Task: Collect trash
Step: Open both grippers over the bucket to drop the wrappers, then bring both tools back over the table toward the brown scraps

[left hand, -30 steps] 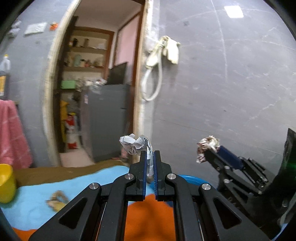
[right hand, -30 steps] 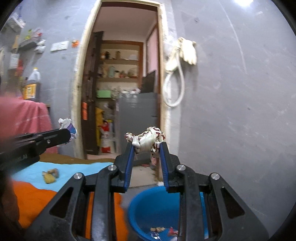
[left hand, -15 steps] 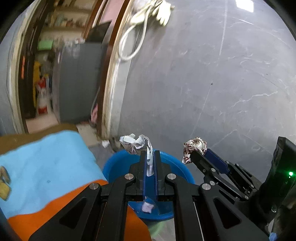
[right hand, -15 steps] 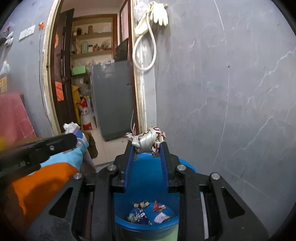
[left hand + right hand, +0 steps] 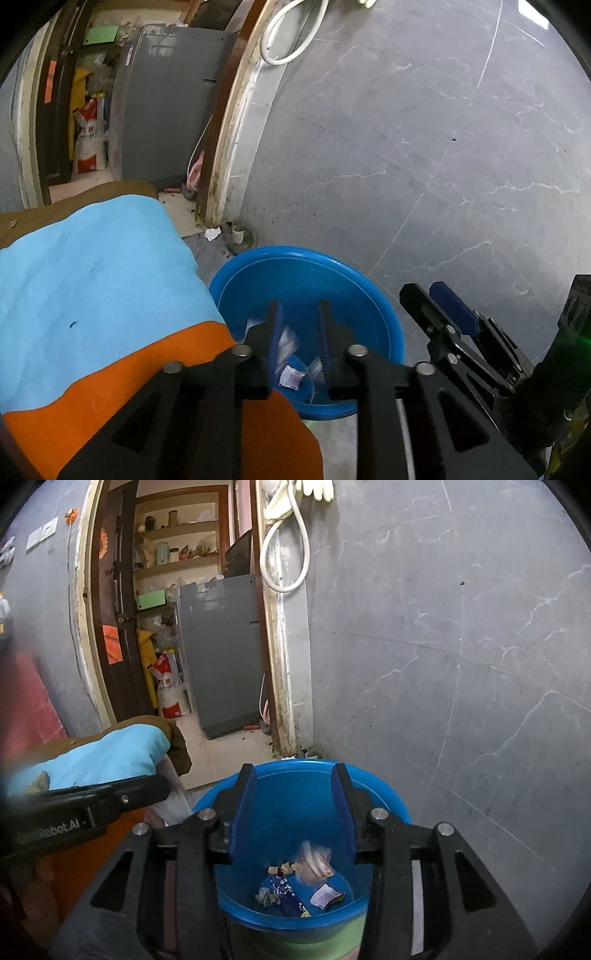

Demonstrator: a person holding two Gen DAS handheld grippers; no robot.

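The left gripper (image 5: 298,325) has just been opening; its fingers stand a narrow way apart with nothing pressed between them. Below and beyond its fingertips is the blue bin (image 5: 258,254), and a white scrap (image 5: 287,341), blurred, seems to be falling just between the fingers toward the bottom. To the left of these fingers lies the cloth (image 5: 92,266), blue and orange, whose edge comes very close to the rim of the bin. I think a light scrap could drift or stick to a pad and land on this cloth instead of inside, because the left fingers are over the near left side of the bin and not over its middle.

The right gripper (image 5: 292,805) has also just been opening; its fingers are moderately wide and empty. Straight below them a crumpled wrapper (image 5: 312,862) is blurred, probably in the air, above the other wrappers (image 5: 280,890) on the bottom. This one looks safe, since the fingers are well inside the rim.

The two grippers are near each other, the left one just beside the right fingers. If both pull back together they may knock each other or the rim and tip the bin. More trash (image 5: 38,780) is on the cloth, far to the left of the right fingers, still to be collected.
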